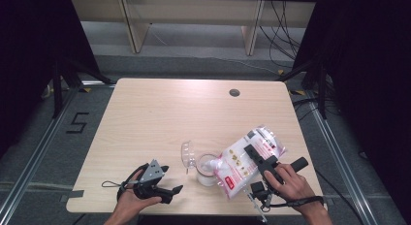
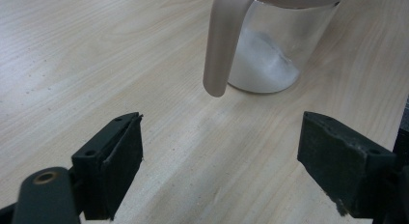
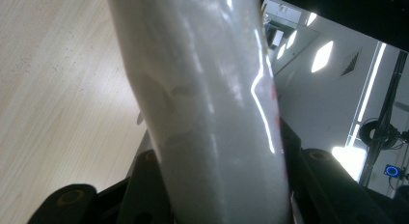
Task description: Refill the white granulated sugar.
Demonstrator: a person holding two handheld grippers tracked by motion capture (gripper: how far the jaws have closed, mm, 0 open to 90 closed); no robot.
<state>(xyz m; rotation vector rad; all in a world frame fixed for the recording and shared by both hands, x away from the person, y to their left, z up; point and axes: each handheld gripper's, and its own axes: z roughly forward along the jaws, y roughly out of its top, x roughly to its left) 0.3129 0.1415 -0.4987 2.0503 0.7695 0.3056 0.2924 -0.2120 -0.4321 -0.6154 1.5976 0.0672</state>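
Note:
A clear glass jar [image 1: 207,170] with white powder in its bottom stands near the table's front edge, its clear hinged lid [image 1: 188,154] swung open to the left. A white plastic bag [image 1: 237,161] with red print leans mouth-down over the jar's opening. My right gripper [image 1: 261,154] is shut on the bag's middle; in the right gripper view the glossy bag [image 3: 212,113] sits squeezed between both jaws of that gripper [image 3: 222,180]. My left gripper [image 1: 173,192] rests left of the jar, open and holding nothing. In its own view the left gripper [image 2: 222,151] faces the jar [image 2: 263,64], from whose rim a pale curved strap [image 2: 222,45] hangs.
The light wooden table [image 1: 160,113] has a round cable hole [image 1: 234,92] at its far right. A taped "5" [image 1: 77,122] marks the floor to the left. Metal floor rails run along both sides, and wooden shelving stands behind.

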